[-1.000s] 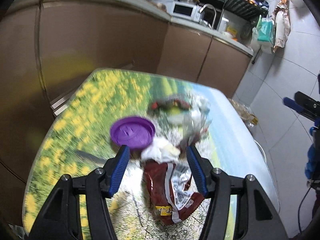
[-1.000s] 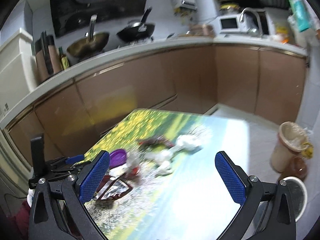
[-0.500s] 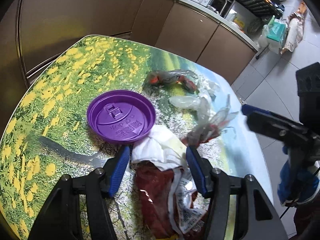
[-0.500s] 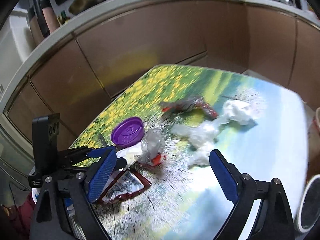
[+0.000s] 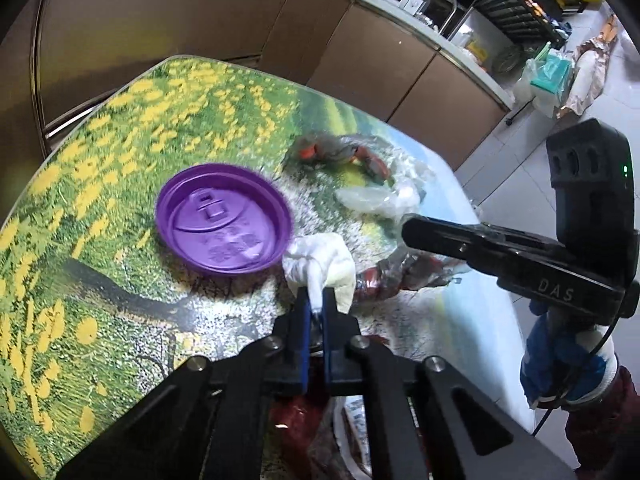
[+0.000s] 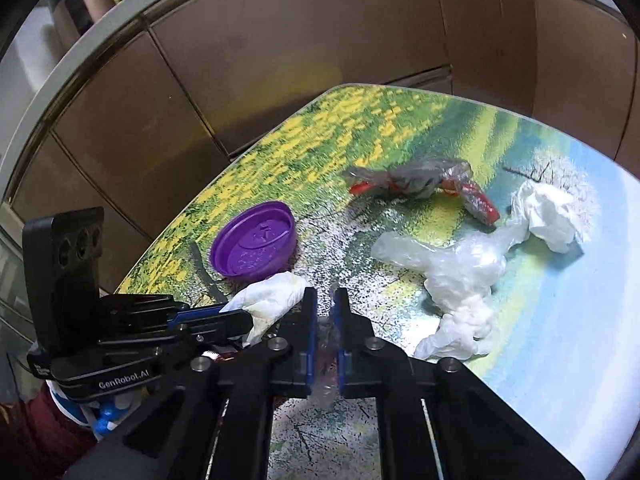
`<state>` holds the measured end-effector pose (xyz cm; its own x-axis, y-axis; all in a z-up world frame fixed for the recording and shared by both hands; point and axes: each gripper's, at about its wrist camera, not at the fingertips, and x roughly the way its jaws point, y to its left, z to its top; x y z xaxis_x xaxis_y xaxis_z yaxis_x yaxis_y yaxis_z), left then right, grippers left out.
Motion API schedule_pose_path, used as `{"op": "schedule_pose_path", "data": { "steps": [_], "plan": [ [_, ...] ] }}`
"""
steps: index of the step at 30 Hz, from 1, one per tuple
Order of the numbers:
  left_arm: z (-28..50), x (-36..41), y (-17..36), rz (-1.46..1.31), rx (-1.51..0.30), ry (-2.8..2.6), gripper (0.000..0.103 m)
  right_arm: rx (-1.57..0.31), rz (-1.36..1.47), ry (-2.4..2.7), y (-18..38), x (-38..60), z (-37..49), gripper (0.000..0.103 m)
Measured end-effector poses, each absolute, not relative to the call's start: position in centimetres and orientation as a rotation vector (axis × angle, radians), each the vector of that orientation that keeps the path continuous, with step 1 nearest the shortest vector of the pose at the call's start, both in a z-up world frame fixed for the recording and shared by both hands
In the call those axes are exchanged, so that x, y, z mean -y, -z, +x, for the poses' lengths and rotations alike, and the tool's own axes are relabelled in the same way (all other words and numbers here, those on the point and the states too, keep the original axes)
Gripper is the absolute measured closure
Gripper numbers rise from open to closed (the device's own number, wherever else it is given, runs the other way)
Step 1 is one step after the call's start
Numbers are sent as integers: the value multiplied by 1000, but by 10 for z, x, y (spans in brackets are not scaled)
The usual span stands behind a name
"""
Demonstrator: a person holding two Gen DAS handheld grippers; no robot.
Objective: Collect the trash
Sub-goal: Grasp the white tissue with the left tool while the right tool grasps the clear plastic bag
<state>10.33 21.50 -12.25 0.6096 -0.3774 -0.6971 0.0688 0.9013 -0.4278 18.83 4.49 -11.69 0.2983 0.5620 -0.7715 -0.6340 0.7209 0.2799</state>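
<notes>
My left gripper is shut on a crumpled white tissue, right beside a purple plastic lid on the flower-print table. A red snack bag lies under its fingers, mostly hidden. My right gripper is shut on a clear crinkled wrapper with red print, which also shows as the wrapper in the left wrist view. The left gripper with the tissue sits just left of the right one, near the lid.
Farther back on the table lie a second clear wrapper with red, a clear plastic bag and another white tissue. Brown kitchen cabinets stand behind. A blue-and-white gloved hand holds the right gripper.
Both grippers have come down to the table and closed: the left on the white tissue, the right on the clear wrapper. The right gripper moved in close beside the left one.
</notes>
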Motion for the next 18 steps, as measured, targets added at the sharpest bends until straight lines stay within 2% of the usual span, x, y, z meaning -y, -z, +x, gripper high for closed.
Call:
{"op": "schedule_pose_path", "data": {
  "steps": [12, 13, 15, 16, 17, 18],
  "plan": [
    [83, -217, 71, -420, -768, 274, 100, -879, -25, -751, 66, 16, 160, 101],
    [81, -216, 69, -438, -762, 278, 100, -870, -10, -758, 63, 22, 155, 97],
    [78, -213, 64, -455, -753, 276, 100, -849, 13, -783, 58, 29, 145, 95],
    [77, -211, 62, -458, -749, 273, 100, -842, 18, -790, 56, 31, 142, 90],
    [76, -209, 60, -462, -746, 272, 100, -835, 21, -794, 55, 32, 138, 78],
    [74, -206, 57, -471, -743, 275, 100, -822, 26, -799, 53, 36, 133, 72]
  ]
}}
